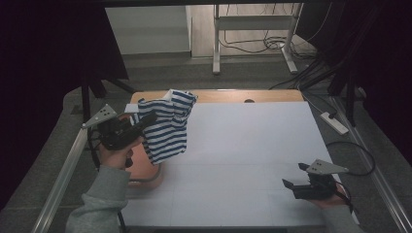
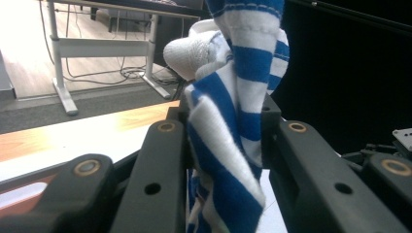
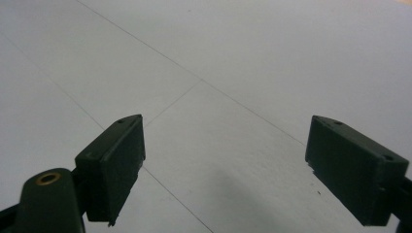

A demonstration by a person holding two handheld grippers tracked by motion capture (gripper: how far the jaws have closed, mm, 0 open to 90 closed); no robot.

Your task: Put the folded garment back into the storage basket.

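The left hand-held gripper [image 1: 145,120] clamps a striped garment [image 1: 167,126] hanging lengthwise downward; right hand-held gripper [image 1: 293,176] gapes.

The striped garment [image 1: 167,127] in my left gripper [image 1: 145,120] is soft knitted cloth, blue and white, with a ribbed white edge. My right gripper [image 1: 295,175] at four o'clock looks like matt black plastic with brass-coloured rivets. The tabletop [image 1: 252,155] is smooth matt white; varnished wood shows at twelve o'clock.
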